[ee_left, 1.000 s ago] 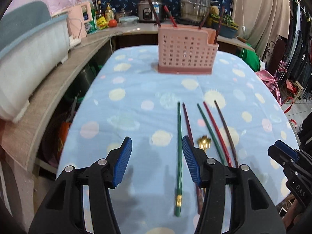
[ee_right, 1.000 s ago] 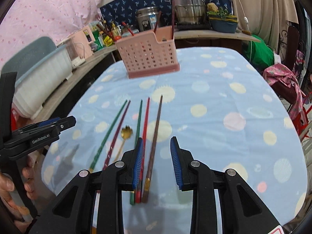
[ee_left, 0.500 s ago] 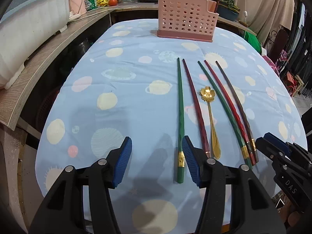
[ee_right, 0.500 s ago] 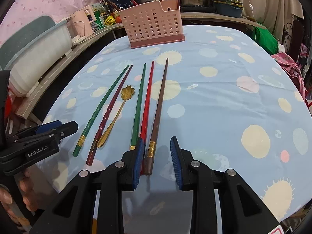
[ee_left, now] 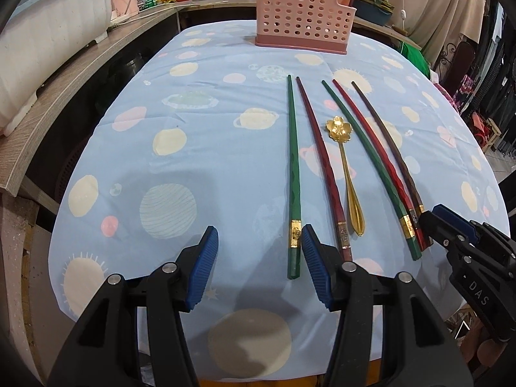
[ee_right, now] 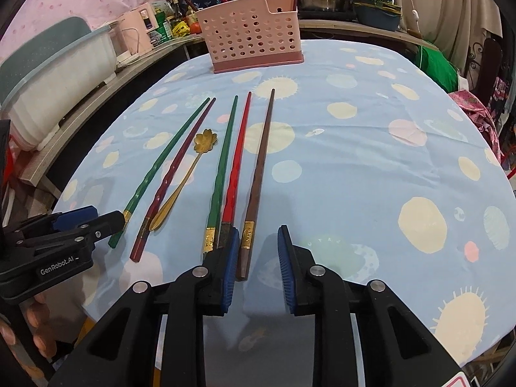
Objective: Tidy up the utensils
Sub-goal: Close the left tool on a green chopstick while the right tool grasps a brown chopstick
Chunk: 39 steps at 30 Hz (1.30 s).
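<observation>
Several chopsticks and a gold spoon point(ee_left: 346, 167) lie side by side on the blue planet-print tablecloth point(ee_left: 193, 148). A pink perforated utensil holder point(ee_left: 303, 16) stands at the far end; it also shows in the right wrist view point(ee_right: 253, 35). My left gripper point(ee_left: 258, 245) is open, low over the near edge, with the left green chopstick's point(ee_left: 293, 174) butt end between its fingers. My right gripper point(ee_right: 258, 245) is open around the butt end of the brown chopstick point(ee_right: 259, 174), beside a red one point(ee_right: 237, 161) and a green one point(ee_right: 222, 164).
A wooden counter point(ee_left: 80, 74) runs along the left with a white tub point(ee_left: 48, 29), bottles and pots at the back. Clothes and a green bag point(ee_right: 438, 64) stand to the right. The table's near edge is just under both grippers.
Both grippers have dropped and pulled back toward the near ends of the chopsticks, so the holder looks farther away. Both stay open. The utensils have not moved.
</observation>
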Available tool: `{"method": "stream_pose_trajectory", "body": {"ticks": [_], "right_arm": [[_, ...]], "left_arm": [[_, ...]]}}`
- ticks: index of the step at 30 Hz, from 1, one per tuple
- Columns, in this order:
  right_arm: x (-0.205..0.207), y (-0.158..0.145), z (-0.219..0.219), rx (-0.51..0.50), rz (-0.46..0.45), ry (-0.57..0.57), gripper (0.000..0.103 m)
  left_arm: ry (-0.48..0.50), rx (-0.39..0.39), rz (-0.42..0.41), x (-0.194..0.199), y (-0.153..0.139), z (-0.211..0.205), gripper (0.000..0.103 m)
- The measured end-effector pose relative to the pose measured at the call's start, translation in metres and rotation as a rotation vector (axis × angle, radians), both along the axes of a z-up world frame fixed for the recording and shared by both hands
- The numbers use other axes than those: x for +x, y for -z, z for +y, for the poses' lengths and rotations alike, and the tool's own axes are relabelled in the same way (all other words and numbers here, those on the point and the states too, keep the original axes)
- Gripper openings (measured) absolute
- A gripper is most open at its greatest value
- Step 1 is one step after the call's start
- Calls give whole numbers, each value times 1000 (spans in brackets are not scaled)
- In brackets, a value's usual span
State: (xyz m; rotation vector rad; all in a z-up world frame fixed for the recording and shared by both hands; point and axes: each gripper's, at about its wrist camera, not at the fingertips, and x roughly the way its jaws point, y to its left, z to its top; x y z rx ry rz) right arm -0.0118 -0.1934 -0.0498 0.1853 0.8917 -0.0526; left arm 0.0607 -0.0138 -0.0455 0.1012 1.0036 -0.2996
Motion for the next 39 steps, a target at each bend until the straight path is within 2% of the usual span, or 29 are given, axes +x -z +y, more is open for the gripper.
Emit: {"method": "stream_pose_trajectory", "body": {"ticks": [13,16,19,22,27,35,39], "right_arm": [[-4,2,8,-71,-21,-17,23],[-5,2,9,-83,-24,-16,19],[-6,3,7,-83,-27,-14,16],[-7,3,6,-80,-29,-10,10],[-7,3,7,-80,-30,-12,8],[-9,-2,-1,-32,-20,-3,7],[-11,-12,-5,-16,-34,5,7]], "left_arm": [[11,34,-26,-6,6,-6,52],[10,34,-30,-6,6,-6,52],[13,33,-36,-7,6,-5,45],[21,29,-38,-8,5,-5,31],[36,27,-33,-9,4,-7,9],[50,7,5,-9,1,-8,7],[53,-7,-2,-11,-10,-9,7]]}}
